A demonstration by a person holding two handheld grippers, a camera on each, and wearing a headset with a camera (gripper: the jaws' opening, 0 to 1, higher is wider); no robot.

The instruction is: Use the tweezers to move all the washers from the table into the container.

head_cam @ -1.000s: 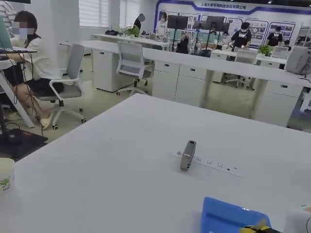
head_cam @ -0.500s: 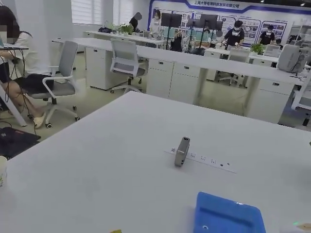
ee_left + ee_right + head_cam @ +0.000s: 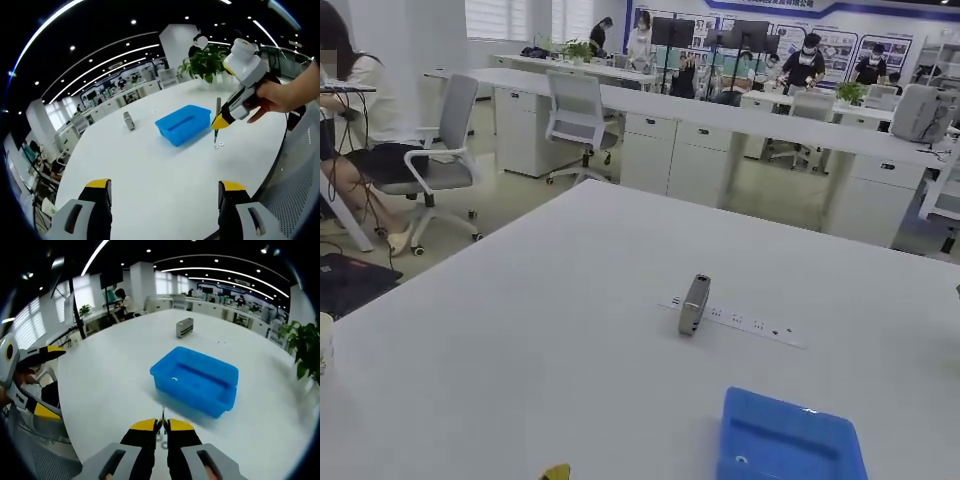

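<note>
The blue container point(image 3: 195, 380) stands on the white table with one washer point(image 3: 174, 379) inside it. My right gripper point(image 3: 162, 426) is shut on the tweezers point(image 3: 163, 414), whose tips point toward the container's near wall. In the left gripper view the tweezers point(image 3: 218, 107) hang point down over two small washers point(image 3: 218, 146) on the table beside the container point(image 3: 183, 123). My left gripper point(image 3: 165, 187) is open and holds nothing, well back from the container. In the head view, a gripper's yellow tip point(image 3: 556, 472) peeks in left of the container point(image 3: 790, 440).
A grey adapter point(image 3: 694, 303) is plugged into a white power strip point(image 3: 750, 324) beyond the container. A paper cup point(image 3: 324, 340) sits at the table's left edge. Desks, chairs and people are in the background. A potted plant point(image 3: 205, 62) stands behind the right gripper.
The head camera has shifted, so the container sits a little higher in view. The black and yellow gripper tip by the container's near right corner has left the view; a yellow tip now shows at the bottom.
</note>
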